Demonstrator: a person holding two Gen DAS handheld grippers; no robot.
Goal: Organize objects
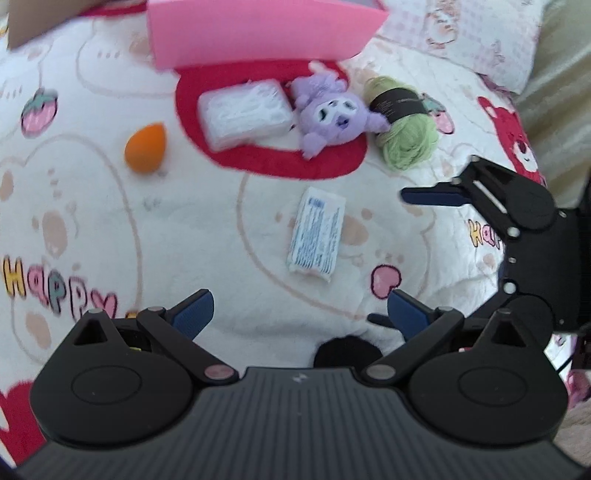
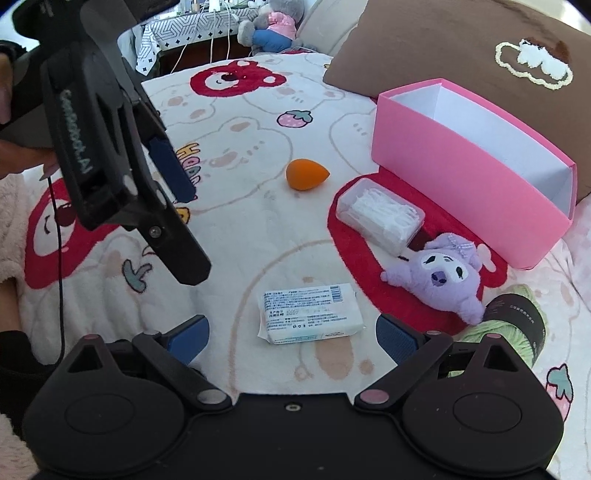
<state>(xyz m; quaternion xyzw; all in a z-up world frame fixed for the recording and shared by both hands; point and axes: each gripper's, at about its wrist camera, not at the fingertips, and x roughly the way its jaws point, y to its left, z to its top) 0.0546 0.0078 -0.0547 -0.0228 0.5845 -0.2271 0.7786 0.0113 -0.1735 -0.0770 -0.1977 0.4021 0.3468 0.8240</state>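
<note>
On a cartoon-print blanket [image 1: 192, 229] lies a white tissue packet [image 1: 317, 234] [image 2: 310, 317], straight ahead of both grippers. Beyond it are an orange teardrop sponge [image 1: 145, 147] [image 2: 306, 179], a clear box of white picks [image 1: 245, 112] [image 2: 382, 216], a purple plush [image 1: 332, 114] [image 2: 439, 273] and a green yarn ball [image 1: 406, 129] [image 2: 517, 328]. An empty pink box [image 1: 258, 33] [image 2: 461, 173] stands behind them. My left gripper [image 1: 300, 315] [image 2: 192, 236] hovers open and empty. My right gripper [image 2: 293, 339] [image 1: 406, 256] is open too, just short of the packet.
A brown pillow [image 2: 461, 48] lies behind the pink box, and a pink patterned pillow [image 1: 480, 33] sits at the far right. A hand [image 2: 7, 96] holds the left gripper. Off the bed are a grey stuffed toy [image 2: 269, 22] and a table with cables [image 2: 192, 26].
</note>
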